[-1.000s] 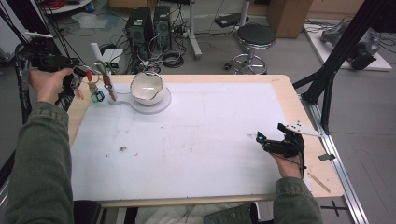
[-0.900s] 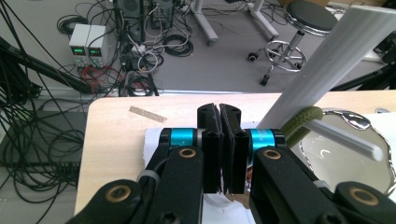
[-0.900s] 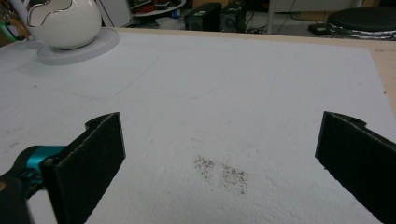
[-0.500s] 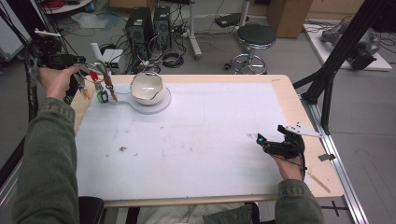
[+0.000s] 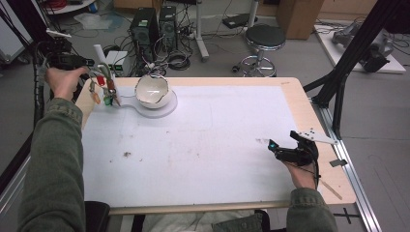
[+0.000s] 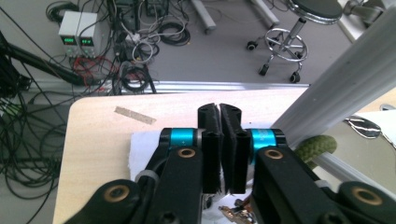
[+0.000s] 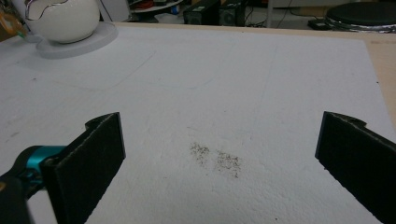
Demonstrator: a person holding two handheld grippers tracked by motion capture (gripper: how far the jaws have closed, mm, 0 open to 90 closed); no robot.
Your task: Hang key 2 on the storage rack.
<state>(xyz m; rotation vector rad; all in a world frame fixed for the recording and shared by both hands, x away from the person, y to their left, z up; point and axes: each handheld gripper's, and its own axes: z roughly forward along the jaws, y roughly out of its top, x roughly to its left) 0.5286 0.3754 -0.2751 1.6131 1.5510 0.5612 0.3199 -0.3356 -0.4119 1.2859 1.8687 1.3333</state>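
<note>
White foam sheet (image 5: 203,140) covered our table; the white bowl (image 5: 152,90) sat on its plate (image 5: 167,107) far left. Our left gripper (image 6: 219,140) was pressed closed, empty; our right gripper (image 7: 219,154) gaped wide, empty.

A white bowl (image 5: 152,90) sits on a round plate (image 5: 167,106) at the worktop's (image 5: 203,140) far left. A black stool (image 5: 262,41) stands beyond.
</note>
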